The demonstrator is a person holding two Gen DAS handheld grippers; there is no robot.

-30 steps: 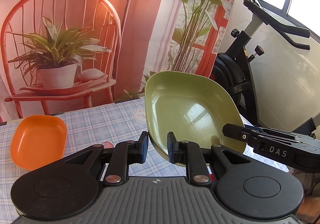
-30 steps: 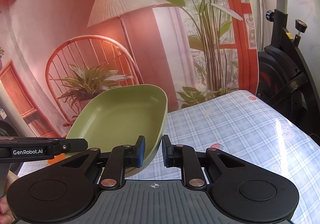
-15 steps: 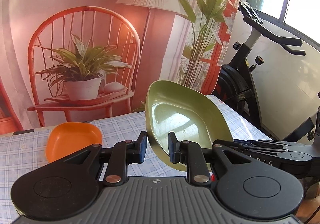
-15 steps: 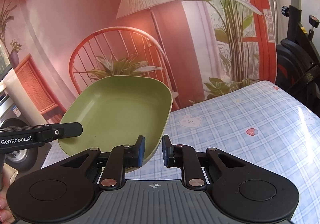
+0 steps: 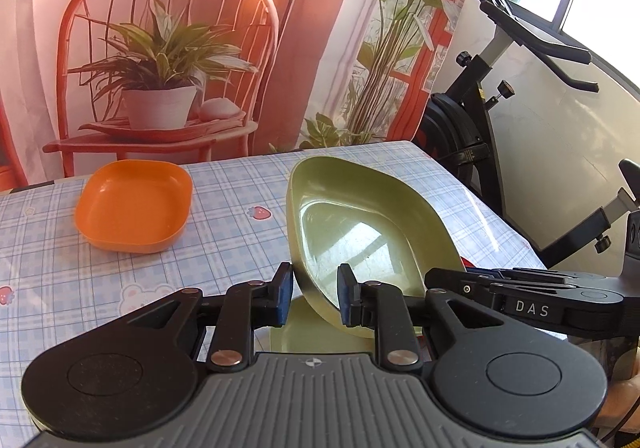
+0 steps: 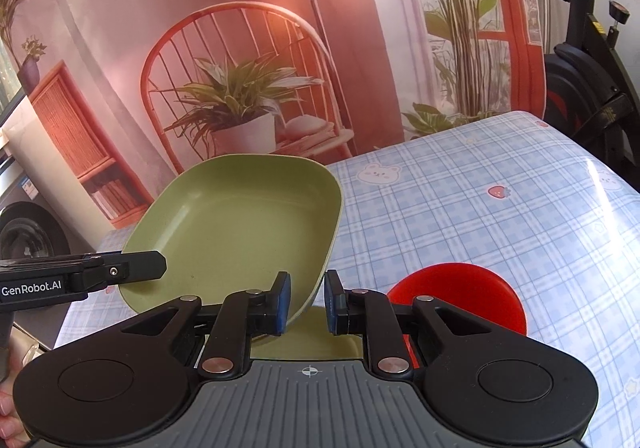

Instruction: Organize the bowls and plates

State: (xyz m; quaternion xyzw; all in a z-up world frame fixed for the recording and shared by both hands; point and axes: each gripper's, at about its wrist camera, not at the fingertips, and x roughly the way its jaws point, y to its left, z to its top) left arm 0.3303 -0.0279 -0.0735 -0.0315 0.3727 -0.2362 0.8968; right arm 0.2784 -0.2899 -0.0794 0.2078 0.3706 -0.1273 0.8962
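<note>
A large green plate (image 5: 360, 220) hangs tilted above the checked tablecloth (image 5: 232, 232), held at two places on its rim. My left gripper (image 5: 314, 296) is shut on the near rim. My right gripper (image 6: 306, 302) is shut on the rim at the plate's (image 6: 240, 220) near right corner. Each view shows the other gripper's fingers at the plate's far side. Directly under the held plate lies a second green dish (image 5: 312, 332), mostly hidden. An orange plate (image 5: 134, 204) rests on the table to the left. A red bowl (image 6: 460, 296) sits beside the lower green dish (image 6: 304, 342).
A printed backdrop (image 5: 168, 48) with a chair, plant and lamp hangs behind the table's far edge. A black exercise bike (image 5: 480, 120) stands past the table's right end. Open tablecloth (image 6: 480, 216) lies beyond the red bowl. A hand shows at the right wrist view's lower left corner.
Both grippers have carried the green plate sideways and slightly lower over the table. The orange plate looks nearer, and the red bowl and lower green dish have come into view.
</note>
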